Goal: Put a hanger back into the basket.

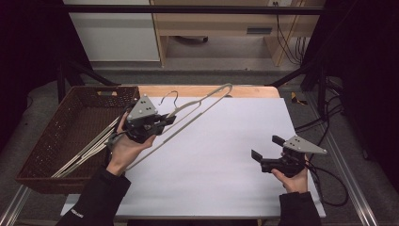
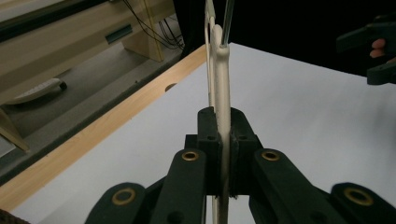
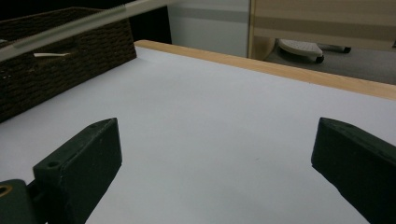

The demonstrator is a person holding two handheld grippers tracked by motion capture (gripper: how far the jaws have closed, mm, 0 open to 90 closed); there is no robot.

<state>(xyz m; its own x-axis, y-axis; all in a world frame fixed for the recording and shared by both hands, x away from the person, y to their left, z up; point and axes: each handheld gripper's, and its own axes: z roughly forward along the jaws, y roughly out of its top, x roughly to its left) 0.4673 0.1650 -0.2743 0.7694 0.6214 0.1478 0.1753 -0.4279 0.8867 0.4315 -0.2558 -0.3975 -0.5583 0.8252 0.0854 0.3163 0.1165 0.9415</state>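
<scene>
High view: the left gripper (image 1: 165,120), held in the person's left hand (image 1: 126,149) at about 9 o'clock of the white sheet (image 1: 221,160), is clamped on a cream clothes hanger (image 1: 197,107); the hanger is lifted clear of the sheet and slants from the gripper toward 12 o'clock, its far rounded end (image 1: 227,87) above the wooden table edge (image 1: 244,91) and its metal hook (image 1: 170,97) curling just behind the gripper toward 11 o'clock; one long arm of the hanger runs back down toward 7 o'clock past the hand. A brown wicker basket (image 1: 70,127) stands at the sheet's 9 o'clock side, touching its left border; more cream hangers (image 1: 84,153) lie in it, leaning over its near right wall. The right gripper (image 1: 266,149), in the right hand (image 1: 292,178) at about 4 o'clock of the sheet, is well apart from the hanger; its jaws are spread wide with nothing between them. Left gripper view: the two black jaws are pressed flat against the hanger (image 2: 220,93), which rises edge-on between them toward 12 o'clock, a thin metal wire (image 2: 228,21) beside it; the right gripper (image 2: 371,51) shows far off at 2 o'clock. Right gripper view: the right gripper (image 3: 215,163) has its jaws standing at 8 o'clock and 4 o'clock with bare sheet (image 3: 210,121) between; the basket (image 3: 56,70) lies at 10 o'clock, and a pale hanger bar (image 3: 79,25) crosses above it.
</scene>
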